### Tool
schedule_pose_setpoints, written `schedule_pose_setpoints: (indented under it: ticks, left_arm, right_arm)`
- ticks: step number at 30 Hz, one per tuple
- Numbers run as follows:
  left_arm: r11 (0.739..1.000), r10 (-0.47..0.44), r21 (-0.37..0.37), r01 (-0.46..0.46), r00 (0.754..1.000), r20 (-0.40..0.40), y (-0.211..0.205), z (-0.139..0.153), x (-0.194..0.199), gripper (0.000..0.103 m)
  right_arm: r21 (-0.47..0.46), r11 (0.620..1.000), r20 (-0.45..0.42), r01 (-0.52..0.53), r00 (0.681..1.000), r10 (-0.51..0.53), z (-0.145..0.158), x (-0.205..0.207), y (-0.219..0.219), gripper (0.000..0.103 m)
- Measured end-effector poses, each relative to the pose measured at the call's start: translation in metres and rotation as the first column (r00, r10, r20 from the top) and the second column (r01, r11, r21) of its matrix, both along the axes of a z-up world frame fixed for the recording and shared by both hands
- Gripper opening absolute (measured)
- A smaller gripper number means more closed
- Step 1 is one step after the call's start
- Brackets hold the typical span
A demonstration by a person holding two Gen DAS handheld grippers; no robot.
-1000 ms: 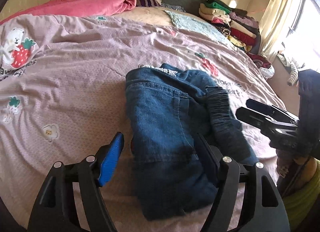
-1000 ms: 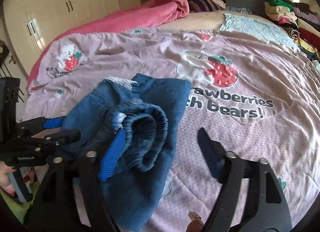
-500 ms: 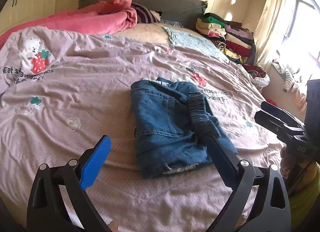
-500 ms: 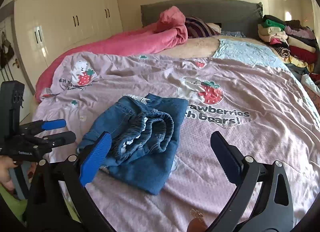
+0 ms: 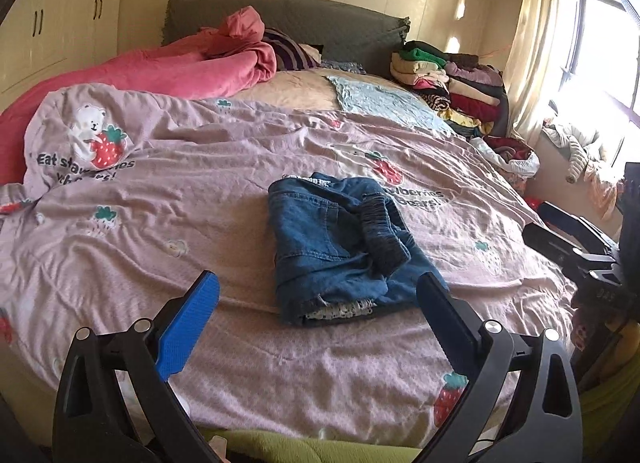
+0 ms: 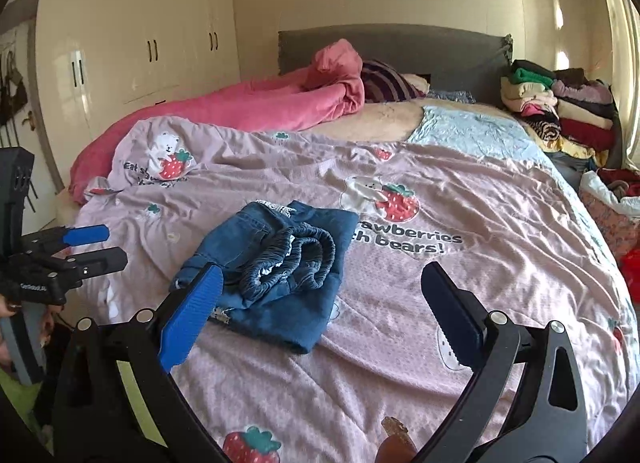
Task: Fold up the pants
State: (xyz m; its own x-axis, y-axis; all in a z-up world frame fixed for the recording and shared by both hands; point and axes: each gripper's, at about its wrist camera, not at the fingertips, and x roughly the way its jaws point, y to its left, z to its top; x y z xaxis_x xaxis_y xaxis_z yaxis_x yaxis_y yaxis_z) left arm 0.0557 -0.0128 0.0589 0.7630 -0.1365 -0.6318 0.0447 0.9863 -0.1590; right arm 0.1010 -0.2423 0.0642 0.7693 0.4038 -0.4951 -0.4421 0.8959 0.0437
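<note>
- Closest in, the left gripper is hovering with its jaws spread wide, gripping nothing, above the near edge of the bed.
- The right gripper is hanging alongside, spread just as wide and also empty.
- Just beyond both, the pants are lying in a compact folded bundle on the pink strawberry quilt, elastic waistband bunched on top.
- The folding is looking essentially finished; at most the next move is calling for a tidy-up of that loose waistband.
- Farther back, a pink blanket and stacked clothes are sitting well apart, blocking nothing.
</note>
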Motion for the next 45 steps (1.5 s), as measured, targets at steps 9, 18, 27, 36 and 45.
schedule_pose_setpoints:
  ticks: [9, 18, 27, 36, 45]
  left_arm:
    - [1.0, 0.015, 0.018, -0.014, 1.0, -0.008, -0.001, -0.003, -0.017, 0.099]
    - [0.999, 0.03, 0.022, -0.029, 0.999, -0.026, 0.0, -0.017, -0.035, 0.099]
    - [0.999, 0.033, 0.016, -0.032, 0.997, -0.071, 0.003, -0.039, -0.047, 0.099]
    - [0.999, 0.046, 0.003, -0.046, 0.994, -0.098, 0.006, -0.055, -0.046, 0.099]
    - [0.999, 0.052, 0.017, -0.05, 0.99, -0.128, 0.003, -0.065, -0.041, 0.099]
  right_arm:
    - [-0.02, 1.0, -0.016, -0.021, 1.0, 0.021, -0.005, -0.024, 0.004, 0.094]
    - [-0.056, 0.998, -0.025, 0.019, 0.999, -0.02, -0.022, -0.039, -0.001, 0.094]
    - [-0.069, 0.996, -0.032, 0.052, 0.998, -0.055, -0.033, -0.046, -0.01, 0.094]
    - [-0.076, 0.996, -0.112, 0.053, 0.992, -0.061, -0.058, -0.042, -0.006, 0.094]
    - [-0.071, 0.996, -0.153, 0.048, 0.987, -0.059, -0.072, -0.038, 0.005, 0.094]
